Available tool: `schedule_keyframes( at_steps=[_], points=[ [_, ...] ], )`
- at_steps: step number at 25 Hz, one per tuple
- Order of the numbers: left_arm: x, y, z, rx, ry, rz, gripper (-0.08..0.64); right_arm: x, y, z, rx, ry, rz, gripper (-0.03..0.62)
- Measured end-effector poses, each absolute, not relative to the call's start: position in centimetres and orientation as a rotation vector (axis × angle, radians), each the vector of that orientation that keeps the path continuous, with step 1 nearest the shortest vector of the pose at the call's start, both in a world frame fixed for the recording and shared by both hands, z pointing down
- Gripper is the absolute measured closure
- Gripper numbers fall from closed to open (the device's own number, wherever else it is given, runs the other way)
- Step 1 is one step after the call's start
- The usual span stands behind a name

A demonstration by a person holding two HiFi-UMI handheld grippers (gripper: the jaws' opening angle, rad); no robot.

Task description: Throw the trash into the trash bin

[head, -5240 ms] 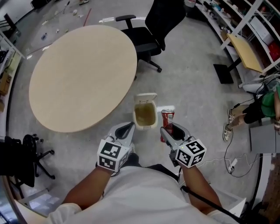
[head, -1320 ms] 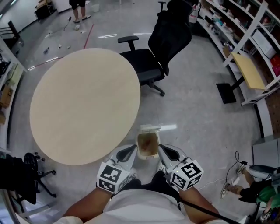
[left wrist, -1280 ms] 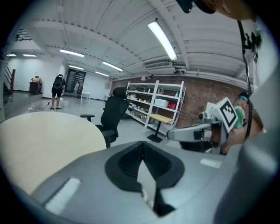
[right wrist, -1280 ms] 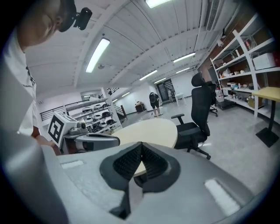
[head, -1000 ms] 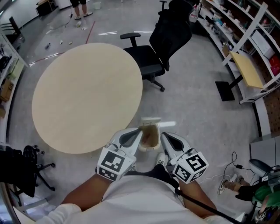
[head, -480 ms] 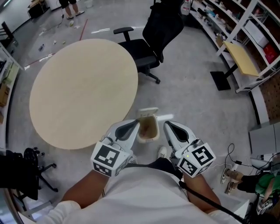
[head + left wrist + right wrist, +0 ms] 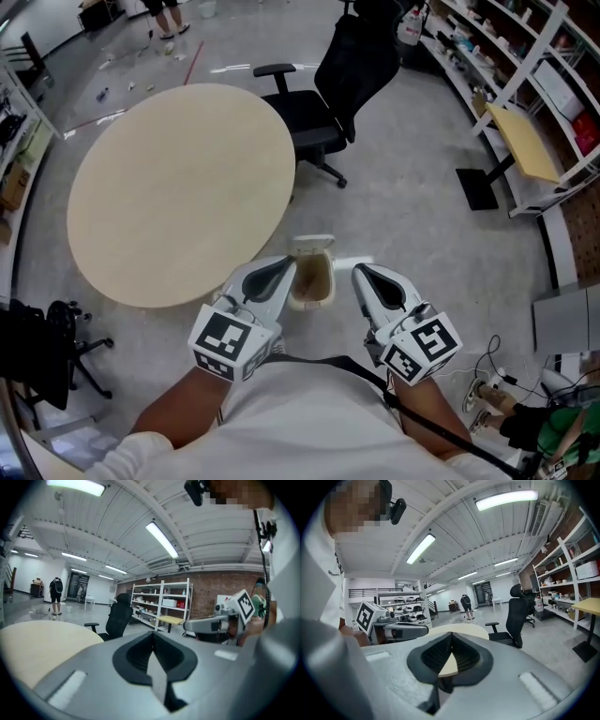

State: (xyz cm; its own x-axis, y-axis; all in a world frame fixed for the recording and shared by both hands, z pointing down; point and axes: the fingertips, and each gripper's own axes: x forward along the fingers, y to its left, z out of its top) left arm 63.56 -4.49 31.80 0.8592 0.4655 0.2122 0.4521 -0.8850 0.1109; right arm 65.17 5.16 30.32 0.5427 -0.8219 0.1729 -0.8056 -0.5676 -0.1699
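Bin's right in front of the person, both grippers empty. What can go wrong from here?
1. The open trash bin stands on the floor between the left gripper and right gripper, close to the person; a step or swing might tip it.
2. The round table edge is near the left gripper and could get bumped.

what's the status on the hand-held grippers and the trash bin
Left hand-held gripper shut, empty; right hand-held gripper shut, empty. Trash bin on floor below them, lid open. Round table beside bin.
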Motion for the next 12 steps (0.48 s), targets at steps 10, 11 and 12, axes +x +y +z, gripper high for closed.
schedule_keyframes(
  at_steps=[10,11,12],
  points=[
    [61.2,1.9,31.7,2.972,0.592,0.382,0.552,64.0,11.6,30.6,-2.619,1.532,-0.360,0.591],
    [60.8,2.5,31.8,2.974,0.575,0.387,0.552,63.7,12.3,30.8,-2.607,1.539,-0.363,0.591],
    [60.4,3.0,31.8,2.973,0.555,0.393,0.552,63.4,13.0,30.8,-2.594,1.548,-0.367,0.591]
  ],
)
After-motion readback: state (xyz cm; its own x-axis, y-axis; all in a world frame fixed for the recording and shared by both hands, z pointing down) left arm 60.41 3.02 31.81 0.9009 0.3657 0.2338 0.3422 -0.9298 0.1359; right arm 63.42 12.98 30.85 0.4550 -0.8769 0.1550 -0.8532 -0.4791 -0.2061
